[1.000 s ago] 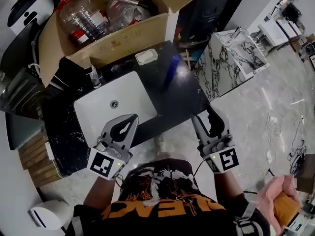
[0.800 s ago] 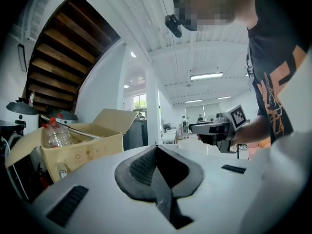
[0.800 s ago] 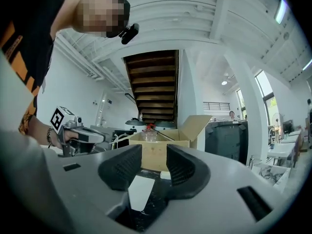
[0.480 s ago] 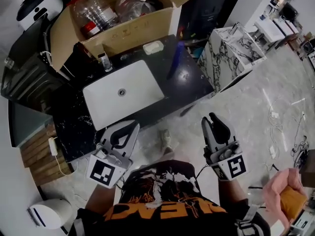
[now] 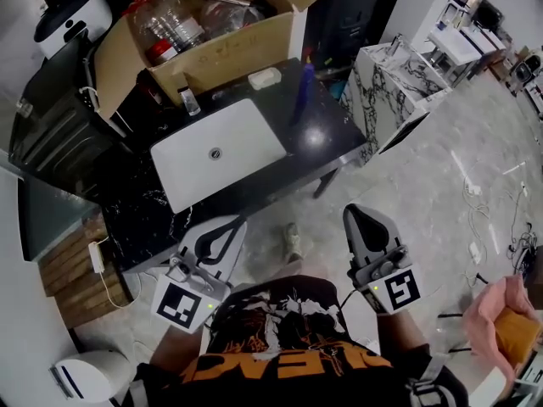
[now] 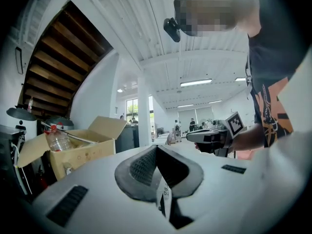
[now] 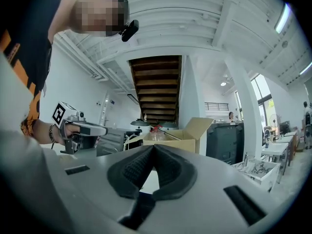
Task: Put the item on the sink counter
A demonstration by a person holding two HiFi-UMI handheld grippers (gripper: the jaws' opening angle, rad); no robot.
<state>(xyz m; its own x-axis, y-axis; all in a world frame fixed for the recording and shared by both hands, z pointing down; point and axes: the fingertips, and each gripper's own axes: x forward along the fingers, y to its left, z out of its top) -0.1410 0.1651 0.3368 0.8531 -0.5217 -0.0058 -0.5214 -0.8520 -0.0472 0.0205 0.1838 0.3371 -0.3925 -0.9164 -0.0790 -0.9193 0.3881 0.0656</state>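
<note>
Fingers (image 6: 140, 165): left gripper (image 5: 231, 222) closed, empty | right gripper (image 5: 360, 214) closed, empty

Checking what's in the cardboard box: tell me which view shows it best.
Head view: it looks down into the open cardboard box, plastic bottles visible inside. Both gripper views catch it side-on and small, one bottle poking above the rim.
</note>
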